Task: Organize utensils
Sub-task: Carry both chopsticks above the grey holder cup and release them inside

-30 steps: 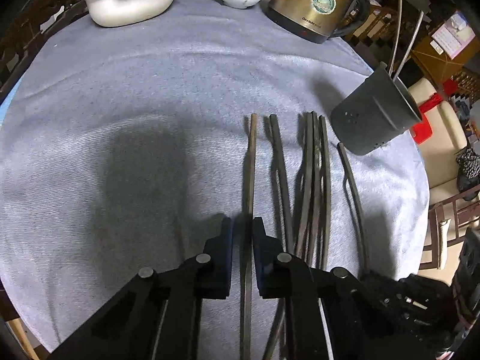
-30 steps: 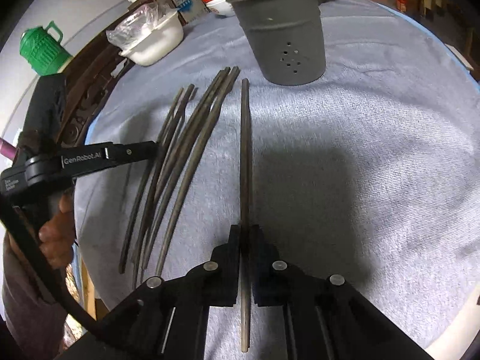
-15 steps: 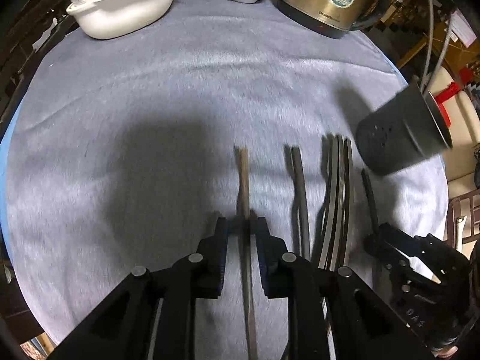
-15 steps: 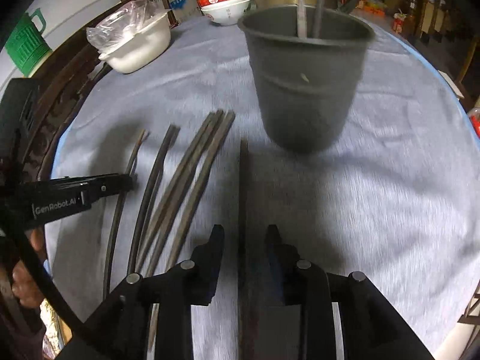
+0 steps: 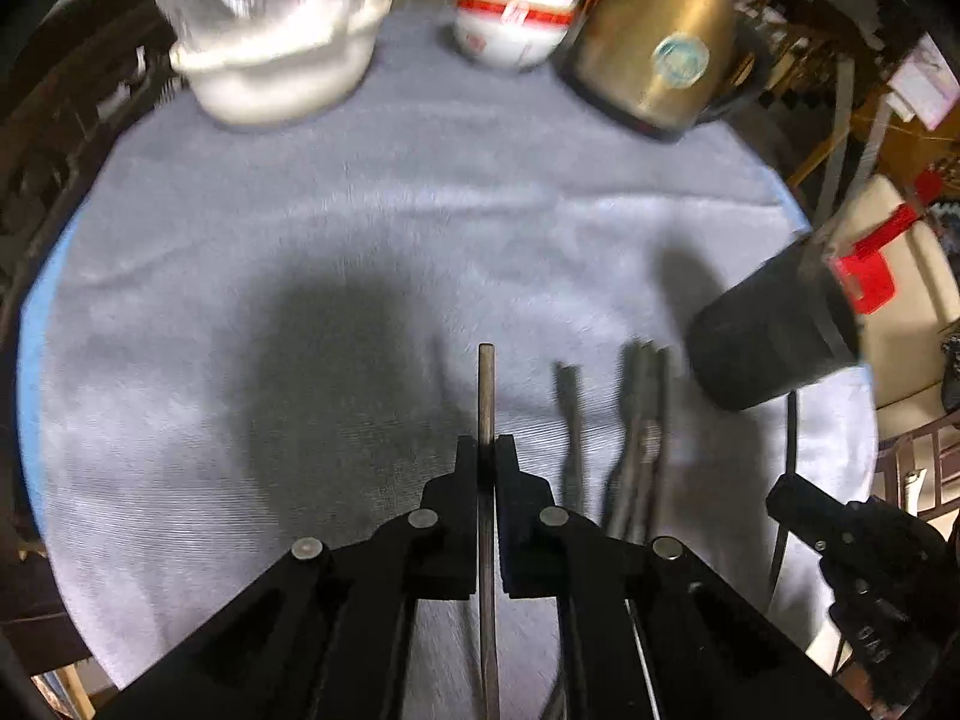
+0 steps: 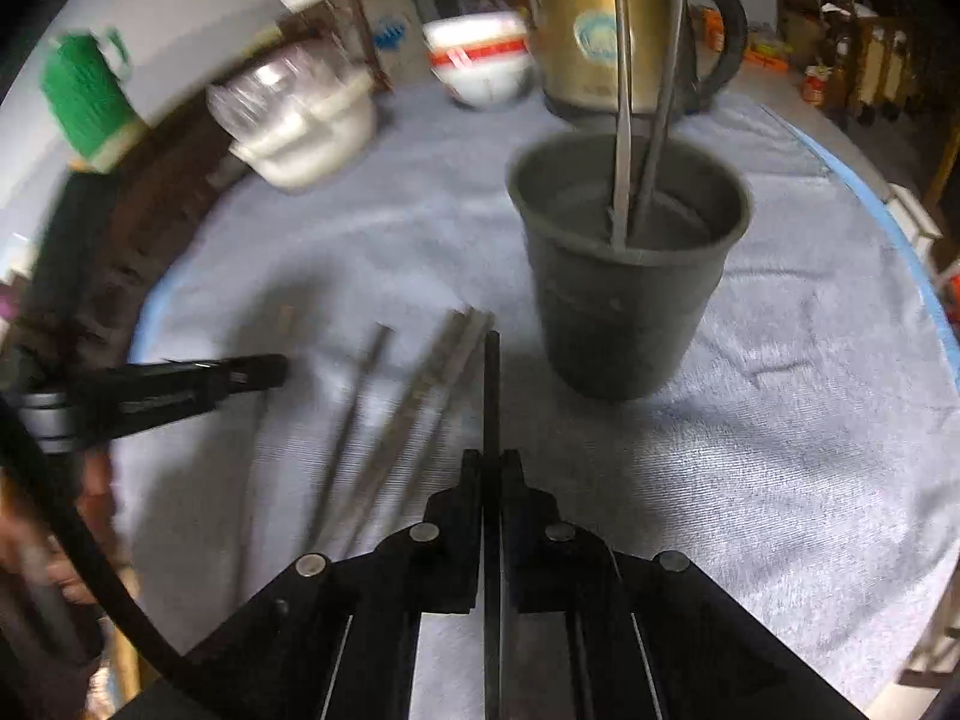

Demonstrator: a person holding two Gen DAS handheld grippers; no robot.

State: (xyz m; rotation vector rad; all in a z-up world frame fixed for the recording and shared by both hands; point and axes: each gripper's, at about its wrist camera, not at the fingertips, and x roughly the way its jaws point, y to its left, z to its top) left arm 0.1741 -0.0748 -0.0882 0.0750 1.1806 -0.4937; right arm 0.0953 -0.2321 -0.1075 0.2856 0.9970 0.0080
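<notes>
Chopstick [image 5: 486,396], thin, dark and straight with a blunt squared tip, is clamped in the left gripper [image 5: 486,450] and sticks out ahead of its closed fingers above the grey cloth on the counter [image 5: 372,228]. A second, blacker chopstick [image 6: 491,396] is pinched the same way in the right gripper [image 6: 491,462]. Just left of the right gripper, more loose chopsticks [image 6: 420,396] lie side by side on the cloth. Ahead and right of it stands the dark grey holder cup [image 6: 624,294], upright, with two sticks already inside. Farther ahead sit a gold kettle [image 5: 660,54] whose round sticker is too blurred to read, a red-banded bowl [image 5: 510,24] and a white dish [image 5: 276,60].
</notes>
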